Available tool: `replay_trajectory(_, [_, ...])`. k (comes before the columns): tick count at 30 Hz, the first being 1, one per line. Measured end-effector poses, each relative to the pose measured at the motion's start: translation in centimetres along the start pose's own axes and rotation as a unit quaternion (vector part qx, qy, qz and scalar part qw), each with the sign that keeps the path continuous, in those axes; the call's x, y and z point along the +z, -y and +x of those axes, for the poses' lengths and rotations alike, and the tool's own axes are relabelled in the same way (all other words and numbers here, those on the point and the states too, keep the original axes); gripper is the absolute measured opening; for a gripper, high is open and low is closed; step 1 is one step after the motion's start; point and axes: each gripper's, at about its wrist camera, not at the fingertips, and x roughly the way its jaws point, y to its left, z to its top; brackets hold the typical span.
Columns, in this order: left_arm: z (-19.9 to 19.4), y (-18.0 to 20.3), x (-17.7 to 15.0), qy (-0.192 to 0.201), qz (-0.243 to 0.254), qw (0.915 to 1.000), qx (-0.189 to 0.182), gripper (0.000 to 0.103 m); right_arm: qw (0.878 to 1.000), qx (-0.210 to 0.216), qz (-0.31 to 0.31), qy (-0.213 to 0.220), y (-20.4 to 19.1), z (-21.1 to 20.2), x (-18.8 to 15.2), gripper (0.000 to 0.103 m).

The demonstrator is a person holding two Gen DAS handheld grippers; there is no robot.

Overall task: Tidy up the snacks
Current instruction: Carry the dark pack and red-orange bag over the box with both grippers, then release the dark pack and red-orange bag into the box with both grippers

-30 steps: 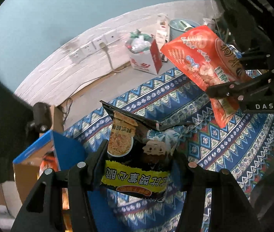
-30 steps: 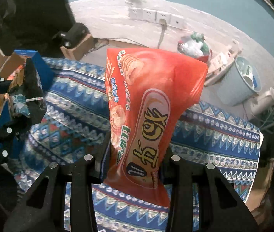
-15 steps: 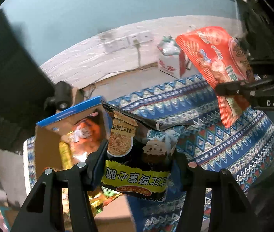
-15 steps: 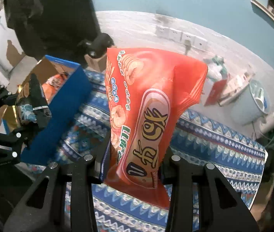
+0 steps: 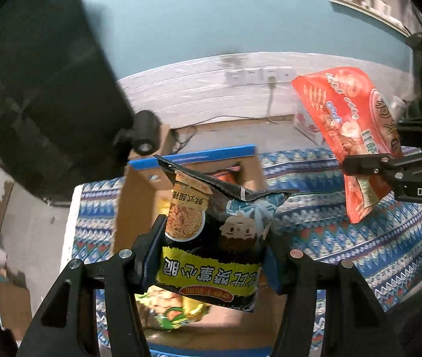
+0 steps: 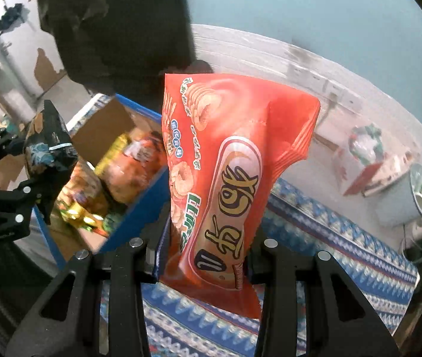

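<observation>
The left tool is clenched on a black noodle packet, held above the open cardboard box of snacks; the right tool grips a red snack bag upright, just beside the box over the patterned cloth covering the worktop.

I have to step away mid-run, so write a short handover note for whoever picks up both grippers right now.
Left gripper: shut on the black noodle-snack bag, held above the open cardboard box.
Right gripper: shut on the red ring-snack bag, over the patterned cloth beside the box.
Done: several snack packs already lie in the box.
Left: lower both bags into the box and release, probably black first.
</observation>
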Motion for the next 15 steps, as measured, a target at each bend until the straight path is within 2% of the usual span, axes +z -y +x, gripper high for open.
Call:
replay_trajectory(6, [1.9,-4.9,-1.7,-0.029,-0.061,0.9977,0.007,0.059,1.0,0.018,-0.011,-0.011,-3.1,2.2,2.4,0.038])
replay_trajectory(15, [4.1,-8.2,-3.3,-0.057,-0.108,0.9925,0.002,0.059,0.998,0.035,-0.025,-0.034,-6.1,5.7,5.0,0.038])
